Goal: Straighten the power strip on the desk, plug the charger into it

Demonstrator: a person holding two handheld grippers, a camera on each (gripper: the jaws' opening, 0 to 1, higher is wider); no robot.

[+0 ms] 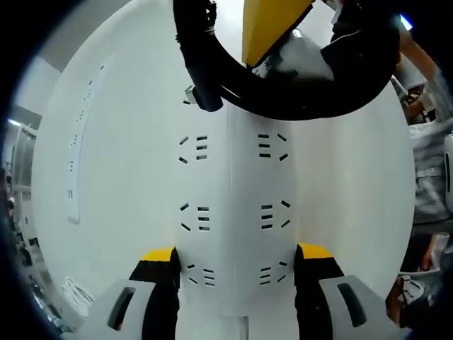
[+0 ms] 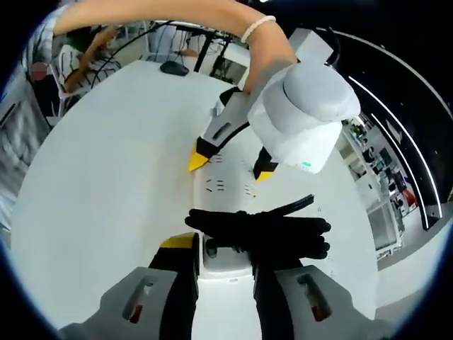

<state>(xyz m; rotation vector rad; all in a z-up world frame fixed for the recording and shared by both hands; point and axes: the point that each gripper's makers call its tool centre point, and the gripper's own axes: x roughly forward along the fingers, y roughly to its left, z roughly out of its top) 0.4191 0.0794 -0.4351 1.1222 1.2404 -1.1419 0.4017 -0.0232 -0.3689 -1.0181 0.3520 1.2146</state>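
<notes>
Left gripper view: left claw [image 1: 236, 265] clamped on both sides of long white plastic power strip [image 1: 237, 205], flat on white desk [image 1: 120, 177]; coiled black cable [image 1: 276, 99] across its far end.

Right gripper view: right claw [image 2: 225, 258] apparently pinching strip's opposite end [image 2: 225, 263] beneath cable bundle [image 2: 258, 230]; left claw [image 2: 230, 166] straddling farther along.

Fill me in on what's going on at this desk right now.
A person is working a white power strip on the white desk with two handheld grippers. The left gripper has its jaws on either side of one end; the right gripper straddles the other end, by the bundled black cable. No charger is plugged in yet.
</notes>
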